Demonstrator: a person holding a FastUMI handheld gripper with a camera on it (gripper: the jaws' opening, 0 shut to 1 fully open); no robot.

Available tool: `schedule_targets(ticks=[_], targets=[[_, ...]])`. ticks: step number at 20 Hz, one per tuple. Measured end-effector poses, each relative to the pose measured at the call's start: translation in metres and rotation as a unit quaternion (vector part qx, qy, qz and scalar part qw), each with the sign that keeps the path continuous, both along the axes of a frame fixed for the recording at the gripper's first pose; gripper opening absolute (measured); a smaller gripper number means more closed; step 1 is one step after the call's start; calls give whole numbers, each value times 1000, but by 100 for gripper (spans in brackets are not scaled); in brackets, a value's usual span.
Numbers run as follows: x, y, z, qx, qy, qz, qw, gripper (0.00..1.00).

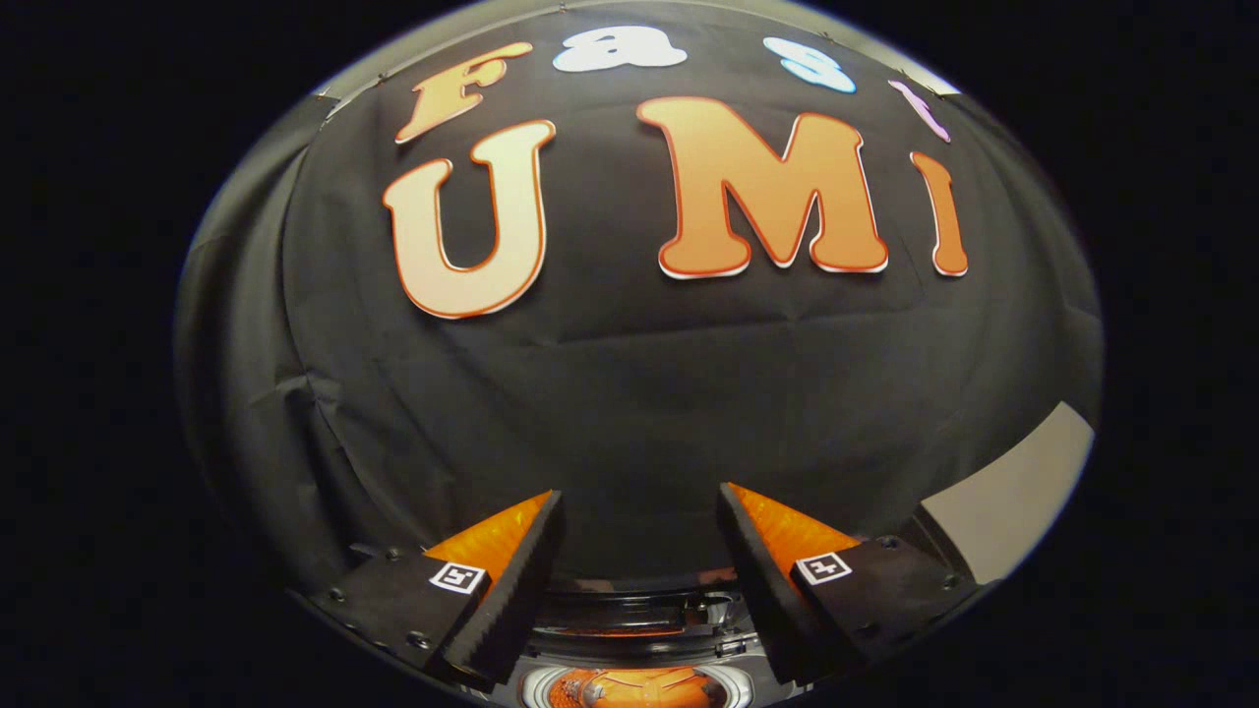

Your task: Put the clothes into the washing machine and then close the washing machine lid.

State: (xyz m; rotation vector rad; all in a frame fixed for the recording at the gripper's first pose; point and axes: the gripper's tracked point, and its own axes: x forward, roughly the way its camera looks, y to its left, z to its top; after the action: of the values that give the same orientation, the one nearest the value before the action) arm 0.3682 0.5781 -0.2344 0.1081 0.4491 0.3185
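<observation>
My gripper (639, 497) is open, its two fingers spread wide with nothing between them. It points at the booth's black cloth wall, which lies well beyond the fingers. Low between the finger bases I see a dark rounded edge with shiny parts (639, 615); I cannot tell what it belongs to. No clothes lie between or ahead of the fingers.
A pale flat panel (1013, 492) shows past the right finger, at the edge of the black cloth. The cloth hangs in loose folds to the left of the left finger (521, 565).
</observation>
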Motion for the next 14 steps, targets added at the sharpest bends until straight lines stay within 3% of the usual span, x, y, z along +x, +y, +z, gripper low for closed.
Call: schedule_targets(ticks=[6,9,14], targets=[[14,3,-33,-21,25,-5,999,98],[13,3,-38,-59,-1,6,998,96],[8,-6,-33,-44,-18,-4,999,98]])
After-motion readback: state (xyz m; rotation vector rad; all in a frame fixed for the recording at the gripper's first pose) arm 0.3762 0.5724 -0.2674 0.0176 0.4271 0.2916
